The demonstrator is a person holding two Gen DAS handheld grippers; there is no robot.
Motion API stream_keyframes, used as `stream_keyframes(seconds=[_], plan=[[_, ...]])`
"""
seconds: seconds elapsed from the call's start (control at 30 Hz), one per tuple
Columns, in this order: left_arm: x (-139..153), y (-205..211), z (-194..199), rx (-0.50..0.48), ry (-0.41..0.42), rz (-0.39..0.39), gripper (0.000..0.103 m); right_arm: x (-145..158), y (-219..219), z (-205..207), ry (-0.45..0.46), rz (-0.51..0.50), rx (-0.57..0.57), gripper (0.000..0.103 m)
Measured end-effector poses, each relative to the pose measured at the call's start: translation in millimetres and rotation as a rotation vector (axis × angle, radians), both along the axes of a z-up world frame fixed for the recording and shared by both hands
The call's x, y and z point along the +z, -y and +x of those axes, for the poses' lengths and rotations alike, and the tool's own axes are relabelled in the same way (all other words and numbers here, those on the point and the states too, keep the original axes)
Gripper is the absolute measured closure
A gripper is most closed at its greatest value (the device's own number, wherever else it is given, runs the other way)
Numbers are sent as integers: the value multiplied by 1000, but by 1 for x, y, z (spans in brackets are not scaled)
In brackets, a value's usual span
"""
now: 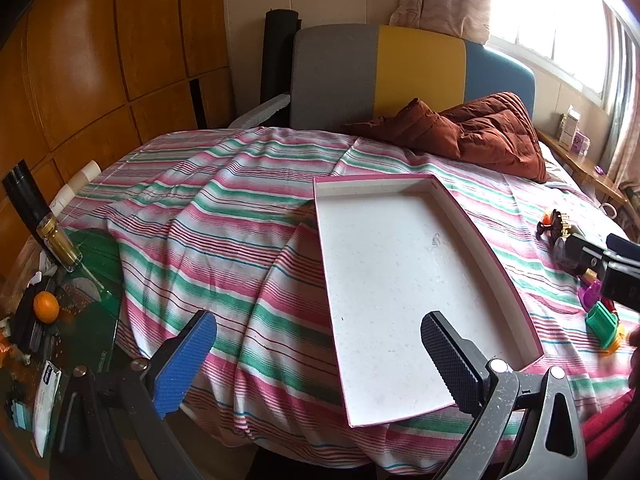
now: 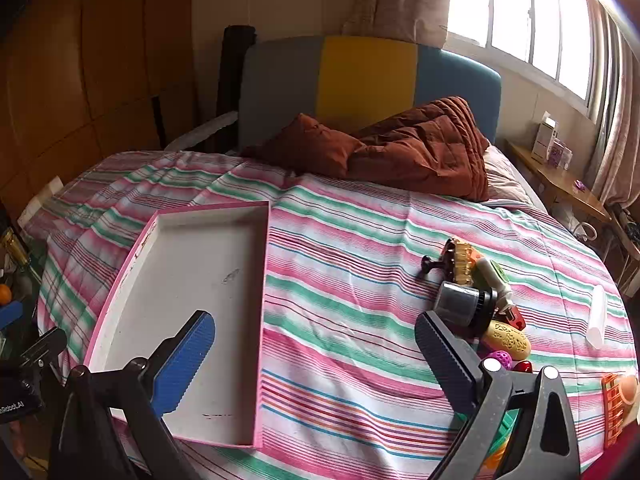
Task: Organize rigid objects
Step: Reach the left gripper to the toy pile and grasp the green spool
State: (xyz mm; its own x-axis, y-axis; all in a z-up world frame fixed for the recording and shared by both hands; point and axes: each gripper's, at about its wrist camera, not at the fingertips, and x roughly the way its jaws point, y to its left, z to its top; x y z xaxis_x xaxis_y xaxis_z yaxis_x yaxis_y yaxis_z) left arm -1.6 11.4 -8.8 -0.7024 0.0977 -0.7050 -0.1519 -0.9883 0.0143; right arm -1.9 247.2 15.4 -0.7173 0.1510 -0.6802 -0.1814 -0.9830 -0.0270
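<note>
A shallow white tray with a pink rim lies on the striped bed with nothing in it. A heap of small toys and hard items sits to its right: a grey cylinder, a yellow patterned piece, a brown and gold clip. The same heap shows at the right edge of the left wrist view. My left gripper hovers open over the tray's near end. Open too, my right gripper hangs above bare bedspread between tray and heap. Neither holds anything.
A rust-brown quilt lies by the headboard. A white tube and an orange grid piece rest at the bed's right. A cluttered glass side table with a bottle and an orange stands left.
</note>
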Motion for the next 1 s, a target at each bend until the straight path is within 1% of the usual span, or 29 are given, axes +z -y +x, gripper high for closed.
stream_keyframes(seconds=[0.1, 0.2, 0.37, 0.47, 0.53, 0.63, 0.7, 0.73, 0.77, 0.8, 0.83, 0.87, 0.93, 1.0], plan=[[-1, -2, -1, -11, 5, -10, 0, 2, -19, 3, -3, -19, -31, 1], [-3, -4, -2, -17, 10, -11, 0, 6, -45, 6, -8, -61, -72, 1], [-5, -13, -4, -43, 16, -29, 0, 12, -100, 19, -30, -150, -167, 0], [-5, -19, -8, -74, 33, -22, 0, 14, -140, 30, -52, -207, -243, 0], [-4, -24, -12, -95, 59, 8, 0, 12, -167, 40, -63, -259, -288, 0], [-3, -36, -18, -163, 101, 69, 0, 0, -206, 55, -59, -355, -371, 0], [-1, -47, -21, -237, 134, 141, 0, -10, -226, 67, -64, -400, -434, 0], [0, -52, -22, -281, 152, 191, 0, -17, -238, 73, -65, -459, -480, 0], [2, -58, -22, -302, 161, 221, 0, -24, -249, 80, -77, -536, -506, 0], [3, -65, -23, -320, 171, 247, 0, -28, -258, 85, -98, -608, -522, 0], [4, -72, -24, -338, 183, 267, 0, -29, -262, 90, -132, -645, -530, 0], [5, -81, -25, -359, 203, 281, 0, -28, -264, 93, -157, -658, -540, 0], [5, -100, -28, -381, 234, 300, 0, -29, -266, 94, -175, -688, -541, 0], [4, -121, -31, -401, 260, 299, 0, -30, -267, 94, -184, -715, -523, 0]])
